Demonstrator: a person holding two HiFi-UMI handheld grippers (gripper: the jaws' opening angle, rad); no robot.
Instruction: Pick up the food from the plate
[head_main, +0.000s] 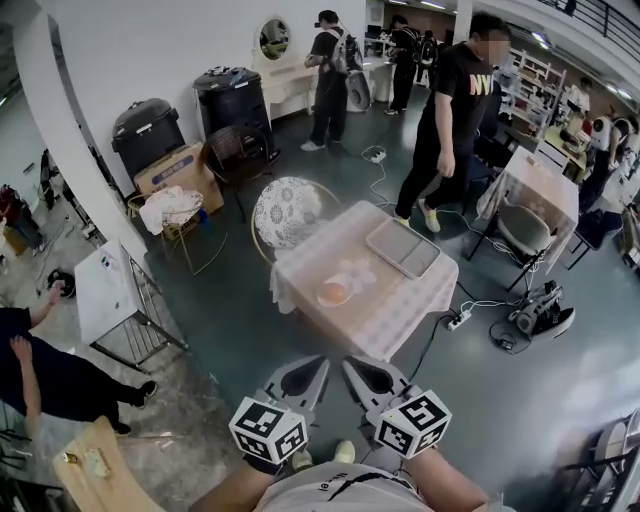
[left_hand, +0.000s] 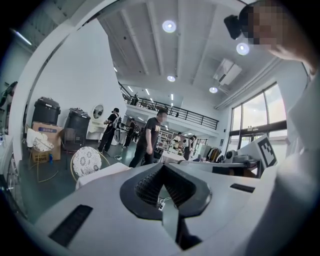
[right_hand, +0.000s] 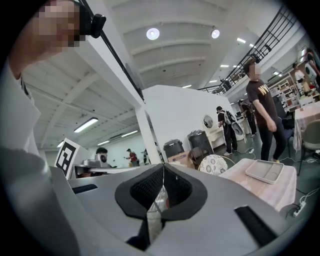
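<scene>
Both grippers hang low in front of the person, well short of the table. The left gripper and the right gripper each have their jaws pressed together with nothing between them. The orange food sits on the table's cloth near the front edge, just in front of a grey tray; its plate is too small to make out.
</scene>
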